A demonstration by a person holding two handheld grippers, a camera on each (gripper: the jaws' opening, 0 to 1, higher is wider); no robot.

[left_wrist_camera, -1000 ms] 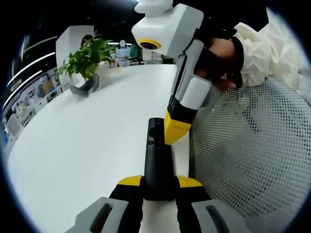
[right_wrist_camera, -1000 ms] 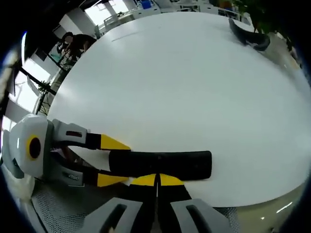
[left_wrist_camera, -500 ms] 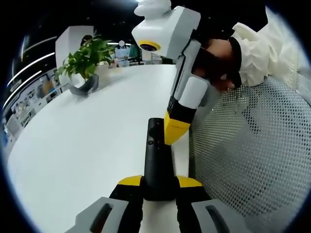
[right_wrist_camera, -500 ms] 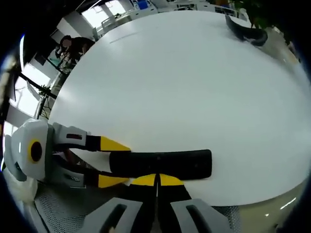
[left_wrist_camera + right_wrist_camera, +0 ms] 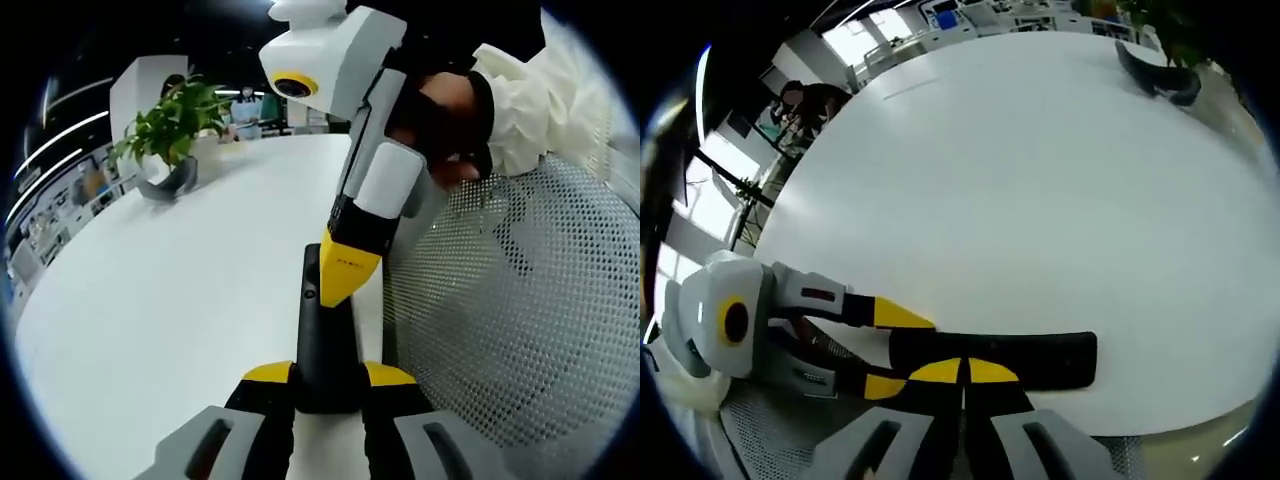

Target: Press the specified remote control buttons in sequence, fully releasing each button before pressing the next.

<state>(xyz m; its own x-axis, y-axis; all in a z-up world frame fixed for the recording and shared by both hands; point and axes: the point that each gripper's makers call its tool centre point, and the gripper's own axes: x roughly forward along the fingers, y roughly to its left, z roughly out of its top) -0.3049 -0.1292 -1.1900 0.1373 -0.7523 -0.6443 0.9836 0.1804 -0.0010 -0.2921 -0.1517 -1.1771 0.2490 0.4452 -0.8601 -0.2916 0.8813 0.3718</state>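
Slim matte-black bar of a remote control (image 5: 322,335), lying flat on a smooth white counter (image 5: 170,290) close to its edge, beside a white perforated mesh surface (image 5: 520,330). Long axis pointed straight away from the left gripper (image 5: 327,378), near end clamped between its yellow-tipped fingers (image 5: 268,374). Crossed sideways in the right gripper view (image 5: 990,360). Right gripper (image 5: 963,373) clenched, fingers pressed together with nothing between, their yellow wedge tip set down on the remote's top face. Glossy grey pot with a leafy plant (image 5: 170,135) far off on the counter.
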